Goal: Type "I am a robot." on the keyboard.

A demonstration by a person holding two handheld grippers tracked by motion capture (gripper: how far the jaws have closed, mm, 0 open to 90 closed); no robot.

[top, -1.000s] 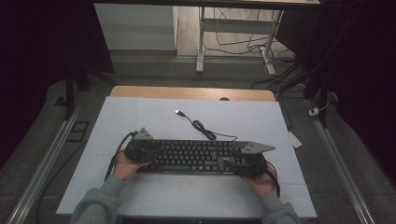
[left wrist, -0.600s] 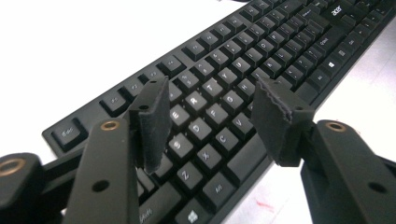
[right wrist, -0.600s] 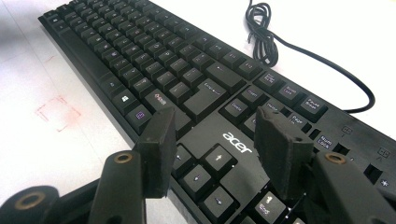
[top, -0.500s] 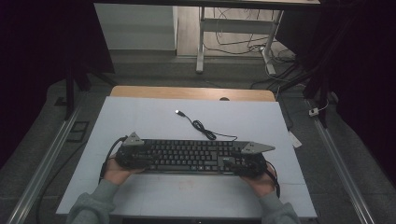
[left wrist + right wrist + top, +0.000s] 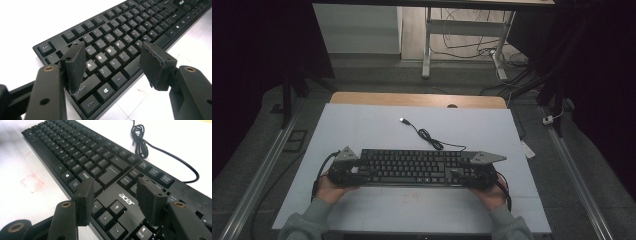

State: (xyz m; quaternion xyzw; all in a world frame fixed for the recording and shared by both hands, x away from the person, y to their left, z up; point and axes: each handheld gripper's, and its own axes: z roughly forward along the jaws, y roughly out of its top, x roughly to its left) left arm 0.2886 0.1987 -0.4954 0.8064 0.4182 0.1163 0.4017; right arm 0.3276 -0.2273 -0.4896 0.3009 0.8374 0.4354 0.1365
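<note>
White tabletop (image 5: 362, 125) carries a long black plastic keyboard (image 5: 412, 167) lying between both grippers. Left gripper (image 5: 113, 66) and right gripper (image 5: 113, 200) hover released, jaws parted over its ends. Lowering both evenly before clenching would probably keep it level.

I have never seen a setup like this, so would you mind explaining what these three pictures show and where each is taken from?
No robot here: a person holds a handheld two-jaw gripper in each hand. The high view looks down on a white table. On it lies a black keyboard, its cable trailing away. The left gripper is at the keyboard's left end, the right gripper at its right end. The other two pictures come from cameras riding on each gripper, looking along its black jaws. Both grippers are open, the jaws apart over the keys; nothing is clamped.
</note>
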